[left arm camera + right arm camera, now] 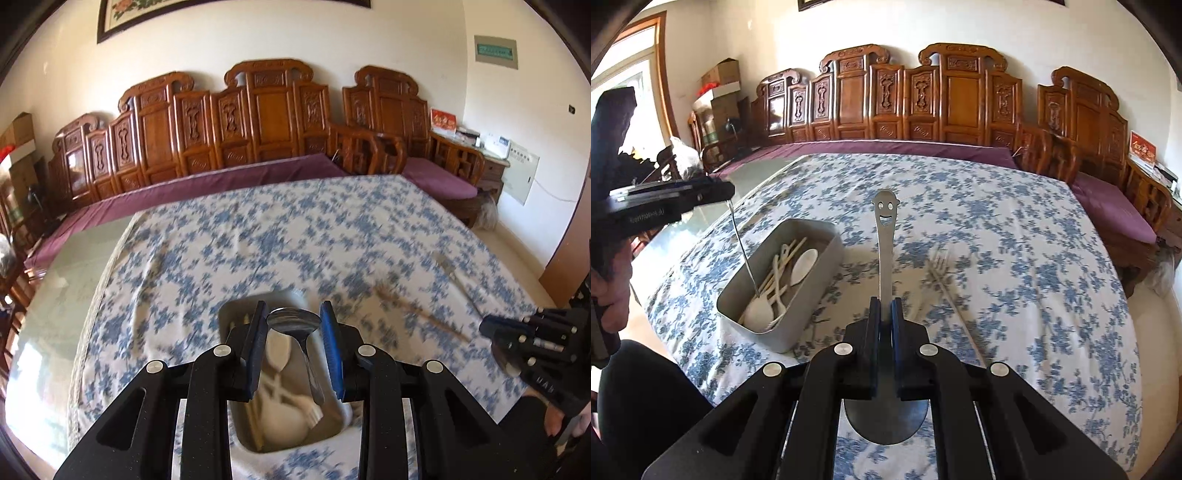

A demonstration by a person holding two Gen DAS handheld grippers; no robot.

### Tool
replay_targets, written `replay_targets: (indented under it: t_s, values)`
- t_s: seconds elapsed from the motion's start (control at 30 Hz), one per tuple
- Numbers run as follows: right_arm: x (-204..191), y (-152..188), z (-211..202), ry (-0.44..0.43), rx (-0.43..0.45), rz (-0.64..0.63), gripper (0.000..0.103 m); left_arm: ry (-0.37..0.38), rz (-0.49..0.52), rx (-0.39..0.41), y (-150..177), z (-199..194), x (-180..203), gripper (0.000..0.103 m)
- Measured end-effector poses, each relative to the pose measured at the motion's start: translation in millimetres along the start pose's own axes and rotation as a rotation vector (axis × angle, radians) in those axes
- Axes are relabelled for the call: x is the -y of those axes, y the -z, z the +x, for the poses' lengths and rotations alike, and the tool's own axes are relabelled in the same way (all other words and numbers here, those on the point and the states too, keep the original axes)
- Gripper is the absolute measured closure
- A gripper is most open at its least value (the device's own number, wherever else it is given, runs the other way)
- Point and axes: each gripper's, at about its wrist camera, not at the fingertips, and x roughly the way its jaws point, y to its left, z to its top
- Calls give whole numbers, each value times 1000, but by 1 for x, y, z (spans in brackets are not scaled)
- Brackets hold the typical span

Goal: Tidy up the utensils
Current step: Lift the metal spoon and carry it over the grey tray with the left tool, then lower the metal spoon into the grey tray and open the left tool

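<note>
Left wrist view: the left gripper stands part-open with the bowl of a metal spoon between its blue pads. The spoon's handle hangs down into the grey rectangular tin directly below, at 6 o'clock from the jaws. Whether the pads actually press on the bowl is hard to tell through the blur. White plastic spoons and pale chopsticks lie in the tin. On the blue floral tablecloth, at 3 o'clock from the tin, lie brown chopsticks and a blurred metal fork.

From the right wrist camera, the right gripper is clamped tight on a second metal spoon, its smiley-face handle pointing to 12 o'clock and its bowl tucked beneath the jaws at 6 o'clock. The tin sits at 9 o'clock from this gripper, well apart.
</note>
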Motion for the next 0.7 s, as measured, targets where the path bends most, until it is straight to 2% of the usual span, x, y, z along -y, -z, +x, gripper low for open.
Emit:
replay_targets:
  t_s: [0.3, 0.7]
  values:
    - [-18, -4, 19, -26, -20, -17, 96, -6, 7, -99, 22, 31, -19, 76]
    - [-7, -3, 36, -36, -34, 0, 96, 11, -28, -143, 27, 91, -20, 76]
